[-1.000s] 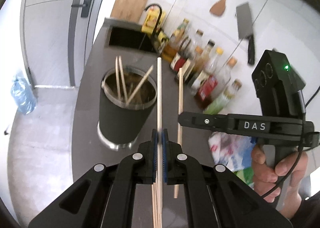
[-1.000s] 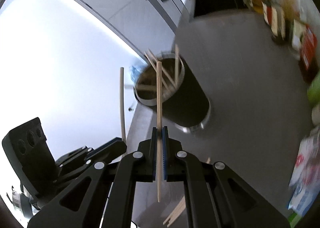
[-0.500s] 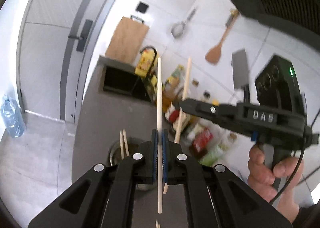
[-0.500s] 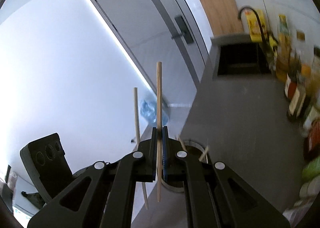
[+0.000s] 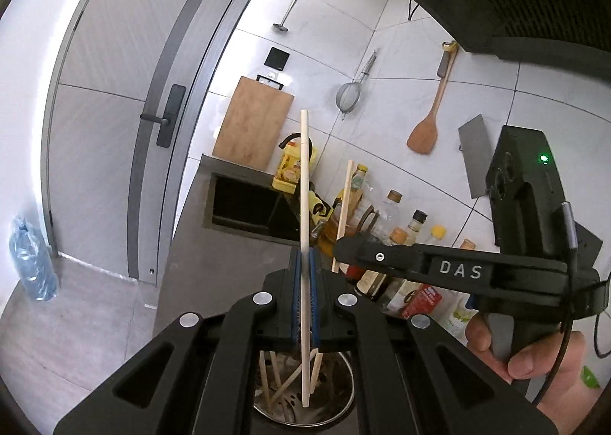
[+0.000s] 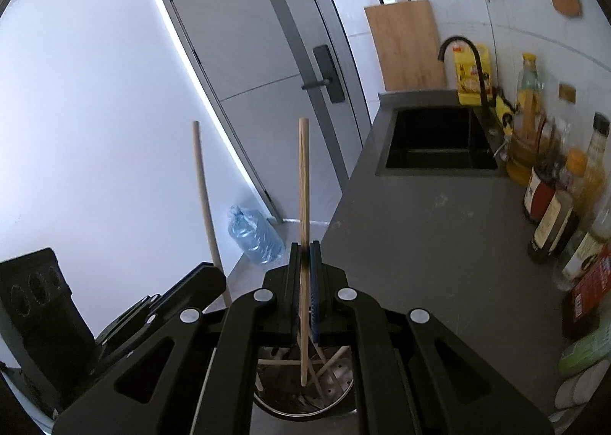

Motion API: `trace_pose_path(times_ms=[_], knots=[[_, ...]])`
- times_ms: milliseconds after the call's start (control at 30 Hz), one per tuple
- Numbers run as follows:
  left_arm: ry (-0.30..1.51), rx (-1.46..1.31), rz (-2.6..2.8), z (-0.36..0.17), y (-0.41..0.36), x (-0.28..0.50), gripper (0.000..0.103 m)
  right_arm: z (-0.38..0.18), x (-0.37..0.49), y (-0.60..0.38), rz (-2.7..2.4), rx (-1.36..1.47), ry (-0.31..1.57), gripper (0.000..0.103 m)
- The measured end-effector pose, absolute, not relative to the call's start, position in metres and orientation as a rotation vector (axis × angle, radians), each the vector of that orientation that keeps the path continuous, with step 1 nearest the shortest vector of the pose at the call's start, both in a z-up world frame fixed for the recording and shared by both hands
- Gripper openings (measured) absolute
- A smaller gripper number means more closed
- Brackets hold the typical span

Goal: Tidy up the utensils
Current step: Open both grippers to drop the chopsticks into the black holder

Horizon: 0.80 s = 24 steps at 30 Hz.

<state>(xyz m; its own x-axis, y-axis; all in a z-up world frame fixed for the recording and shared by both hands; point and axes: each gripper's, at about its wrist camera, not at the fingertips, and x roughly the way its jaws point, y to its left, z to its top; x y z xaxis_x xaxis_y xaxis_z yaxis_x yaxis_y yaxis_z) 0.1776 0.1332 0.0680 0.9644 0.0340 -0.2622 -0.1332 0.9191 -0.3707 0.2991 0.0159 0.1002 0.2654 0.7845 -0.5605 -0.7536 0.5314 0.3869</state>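
We're at a grey kitchen counter point(image 6: 439, 229) with a black sink point(image 6: 435, 145), bottles along the tiled wall and a wooden cutting board point(image 5: 254, 126) leaning at the far end. Our left gripper point(image 5: 304, 263) is clamped tight on a pale chopstick point(image 5: 304, 183), long axis pretty much vertical, top end pointing up at the wall, bottom end hanging over the metal utensil holder point(image 5: 336, 412) just below. Our right gripper point(image 6: 304, 259) is pinched the same way on a second chopstick point(image 6: 304, 183), also upright, its lower tip down over the holder's mouth. More chopsticks point(image 6: 328, 360) lean criss-cross inside the holder. The two grippers sit side by side.
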Motion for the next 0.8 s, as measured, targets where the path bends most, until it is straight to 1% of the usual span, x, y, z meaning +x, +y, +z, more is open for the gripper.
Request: trace_pose_path(times_ms=[167, 267, 300, 333, 367, 433, 467, 800], knots=[[0.265, -0.399, 0.088, 0.055, 0.135, 0.181, 0.004, 0.096, 0.299, 0.016, 1.076, 0.069, 0.779, 0.006], [0.255, -0.393, 0.103, 0.054, 0.134, 0.181, 0.006, 0.094, 0.298, 0.014, 1.082, 0.065, 0.784, 0.006], [0.252, -0.382, 0.116, 0.055, 0.131, 0.180, 0.009, 0.093, 0.299, 0.014, 1.079, 0.067, 0.788, 0.006], [0.252, -0.383, 0.111, 0.055, 0.130, 0.180, 0.017, 0.092, 0.300, 0.011, 1.079, 0.076, 0.794, 0.007], [0.248, -0.384, 0.114, 0.056, 0.129, 0.180, 0.021, 0.092, 0.301, 0.009, 1.078, 0.085, 0.795, 0.013], [0.240, -0.385, 0.116, 0.057, 0.128, 0.178, 0.023, 0.093, 0.305, 0.005, 1.076, 0.102, 0.793, 0.021], [0.244, -0.387, 0.118, 0.058, 0.128, 0.178, 0.023, 0.093, 0.305, 0.003, 1.081, 0.106, 0.794, 0.023], [0.204, -0.403, 0.133, 0.074, 0.121, 0.155, 0.023, 0.107, 0.302, -0.030, 1.106, 0.212, 0.815, 0.023]])
